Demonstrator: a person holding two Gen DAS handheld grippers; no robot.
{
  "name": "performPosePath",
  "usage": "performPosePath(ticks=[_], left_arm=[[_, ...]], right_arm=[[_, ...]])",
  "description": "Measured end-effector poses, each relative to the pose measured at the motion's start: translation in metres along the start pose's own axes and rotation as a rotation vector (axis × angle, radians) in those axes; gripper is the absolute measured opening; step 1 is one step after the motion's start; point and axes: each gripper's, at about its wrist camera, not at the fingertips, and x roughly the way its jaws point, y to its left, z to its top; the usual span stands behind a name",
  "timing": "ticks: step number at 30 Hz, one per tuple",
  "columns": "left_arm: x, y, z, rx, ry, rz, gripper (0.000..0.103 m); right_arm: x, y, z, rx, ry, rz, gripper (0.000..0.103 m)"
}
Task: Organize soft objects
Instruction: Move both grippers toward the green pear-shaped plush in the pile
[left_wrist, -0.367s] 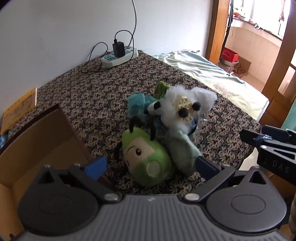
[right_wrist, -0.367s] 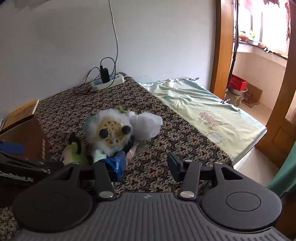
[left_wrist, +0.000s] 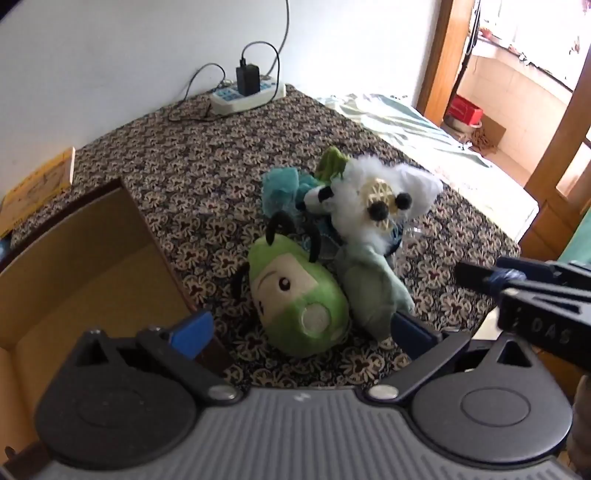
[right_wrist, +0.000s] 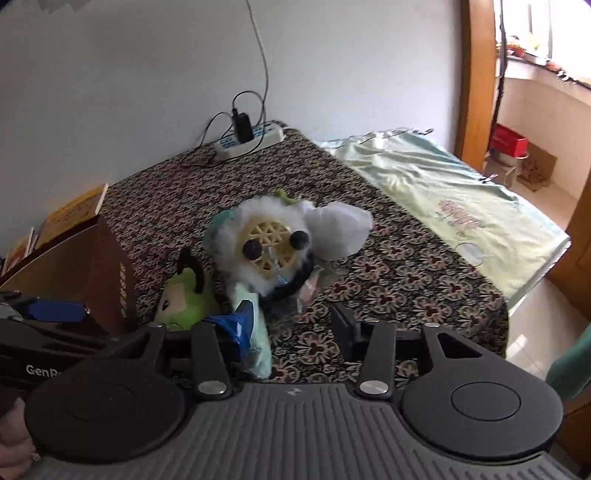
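A pile of soft toys lies on the patterned tablecloth (left_wrist: 207, 184). A green plush with black antennae (left_wrist: 295, 295) lies nearest, a pale green-grey plush (left_wrist: 373, 288) beside it, a white fluffy toy with a yellow lattice face (left_wrist: 376, 203) behind, and a teal fluffy piece (left_wrist: 280, 188) further back. My left gripper (left_wrist: 303, 332) is open and empty, its jaws either side of the green plush, just short of it. My right gripper (right_wrist: 291, 325) is open and empty in front of the white toy (right_wrist: 266, 240); the green plush (right_wrist: 184, 299) lies to its left.
An open cardboard box (left_wrist: 74, 266) stands at the left, its brown wall (right_wrist: 107, 273) next to the toys. A power strip with charger (left_wrist: 247, 92) lies by the wall. A yellow book (left_wrist: 37, 184) lies at the far left. A pale green cloth (right_wrist: 461, 199) covers the surface to the right.
Both grippers have moved slightly closer to the toy pile; the toys have not moved.
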Motion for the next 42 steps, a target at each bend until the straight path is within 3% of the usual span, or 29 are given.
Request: performPosePath(ticks=[7,15,28,37,42], left_arm=[[0.007,0.000,0.025,-0.062,-0.001,0.084,0.102],[0.025,-0.004,0.037,-0.147,0.041,0.114,0.102],[0.040,-0.028,0.055,-0.190,0.040,0.212,0.102],[0.047,-0.037,0.053,-0.238,0.042,0.285,0.102],[0.044,-0.027,0.047,-0.313,0.047,0.272,0.102]], right_arm=[[-0.005,-0.016,0.013,-0.020,0.043,0.096,0.030],[0.013,-0.034,0.036,-0.062,0.051,0.139,0.030],[0.044,-0.064,0.051,-0.063,0.109,0.263,0.030],[0.061,-0.081,0.056,-0.073,0.157,0.354,0.030],[0.068,-0.085,0.053,-0.058,0.198,0.398,0.030]])
